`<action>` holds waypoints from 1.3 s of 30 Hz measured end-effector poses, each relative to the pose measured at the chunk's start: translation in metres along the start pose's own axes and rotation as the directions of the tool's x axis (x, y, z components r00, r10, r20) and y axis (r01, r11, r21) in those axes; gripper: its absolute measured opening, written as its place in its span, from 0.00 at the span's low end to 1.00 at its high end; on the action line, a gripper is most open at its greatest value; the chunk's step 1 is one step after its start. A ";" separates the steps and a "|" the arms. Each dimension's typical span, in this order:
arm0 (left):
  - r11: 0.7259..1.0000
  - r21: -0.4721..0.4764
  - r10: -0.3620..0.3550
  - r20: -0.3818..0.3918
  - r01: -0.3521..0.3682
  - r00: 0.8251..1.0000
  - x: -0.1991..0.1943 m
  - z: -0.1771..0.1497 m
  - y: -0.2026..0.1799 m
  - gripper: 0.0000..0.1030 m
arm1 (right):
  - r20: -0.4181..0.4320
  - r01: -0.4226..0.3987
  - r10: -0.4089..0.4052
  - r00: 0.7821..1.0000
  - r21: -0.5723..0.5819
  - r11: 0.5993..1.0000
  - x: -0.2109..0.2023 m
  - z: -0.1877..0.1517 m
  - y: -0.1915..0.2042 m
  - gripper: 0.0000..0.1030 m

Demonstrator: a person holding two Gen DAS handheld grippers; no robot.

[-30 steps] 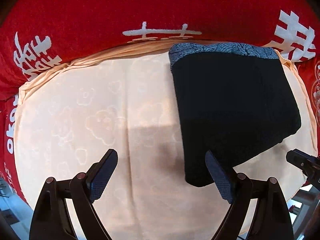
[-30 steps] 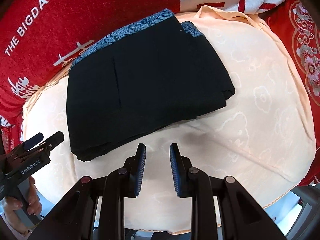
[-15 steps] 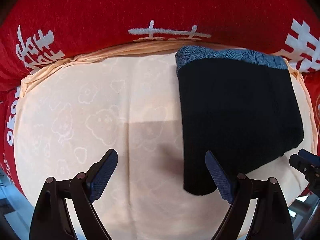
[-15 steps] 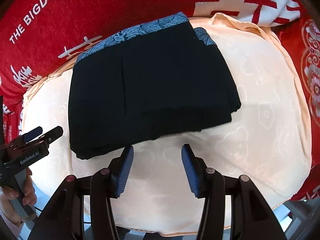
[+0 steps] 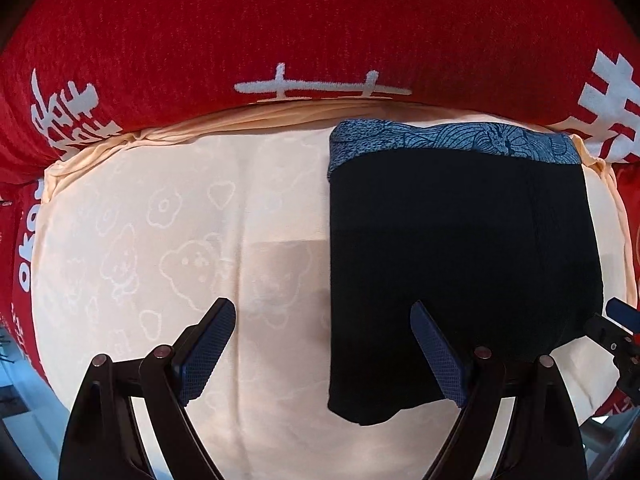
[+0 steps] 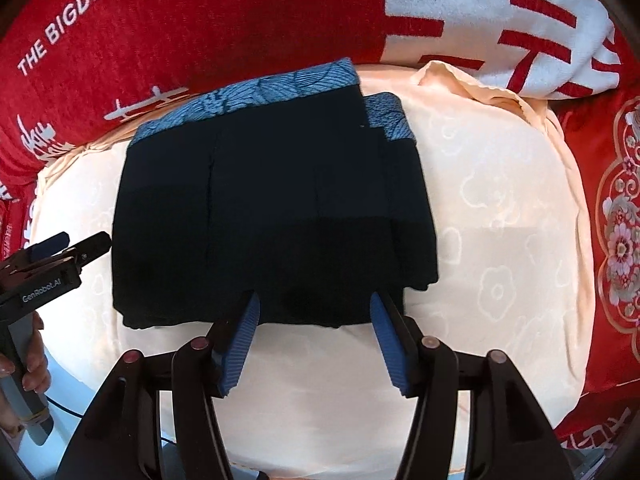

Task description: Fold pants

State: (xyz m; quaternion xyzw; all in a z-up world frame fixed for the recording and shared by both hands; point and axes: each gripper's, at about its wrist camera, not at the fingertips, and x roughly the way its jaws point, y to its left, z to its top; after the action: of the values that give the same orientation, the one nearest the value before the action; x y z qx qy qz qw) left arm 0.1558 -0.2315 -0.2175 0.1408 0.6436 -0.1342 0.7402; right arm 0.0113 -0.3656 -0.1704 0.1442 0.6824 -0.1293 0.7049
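The black pants (image 6: 272, 216) lie folded into a thick rectangle on a cream cloth, with a blue patterned waistband (image 6: 256, 92) at the far edge. In the left wrist view the pants (image 5: 460, 248) lie right of centre. My left gripper (image 5: 324, 320) is open and empty, its right finger over the pants' near left corner; it also shows in the right wrist view (image 6: 70, 246). My right gripper (image 6: 314, 308) is open and empty at the pants' near edge; its tip shows in the left wrist view (image 5: 618, 320).
The cream cloth (image 5: 160, 248) with faint bear and flower prints covers a padded surface. A red blanket with white characters (image 5: 280, 40) lies behind it. A red floral cushion (image 6: 616, 216) lies at the right.
My right gripper opened wide from nearly shut and moved forward to the pants' near edge. My left gripper stayed open and shifted slightly closer to the pants.
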 end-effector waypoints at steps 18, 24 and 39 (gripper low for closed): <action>0.981 0.030 -0.192 -0.024 0.193 0.981 0.015 0.034 0.033 0.88 | 0.065 -0.231 0.230 0.971 0.012 0.973 -0.007 0.023 -0.064 0.78; 0.908 0.007 -0.417 -0.096 0.419 0.904 0.043 0.040 0.037 0.88 | 0.038 -0.390 0.389 0.921 0.065 0.918 0.019 0.037 -0.111 0.82; 0.844 0.003 -0.533 -0.110 0.536 0.839 0.084 0.042 0.004 0.96 | -0.069 -0.634 0.636 0.768 0.050 0.771 0.086 0.058 -0.128 0.82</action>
State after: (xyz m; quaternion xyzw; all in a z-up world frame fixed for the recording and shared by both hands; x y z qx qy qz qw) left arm 0.2066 -0.2454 -0.2953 -0.0247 0.6930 -0.3385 0.6361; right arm 0.0195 -0.5043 -0.2581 0.3798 0.6202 0.1145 0.6767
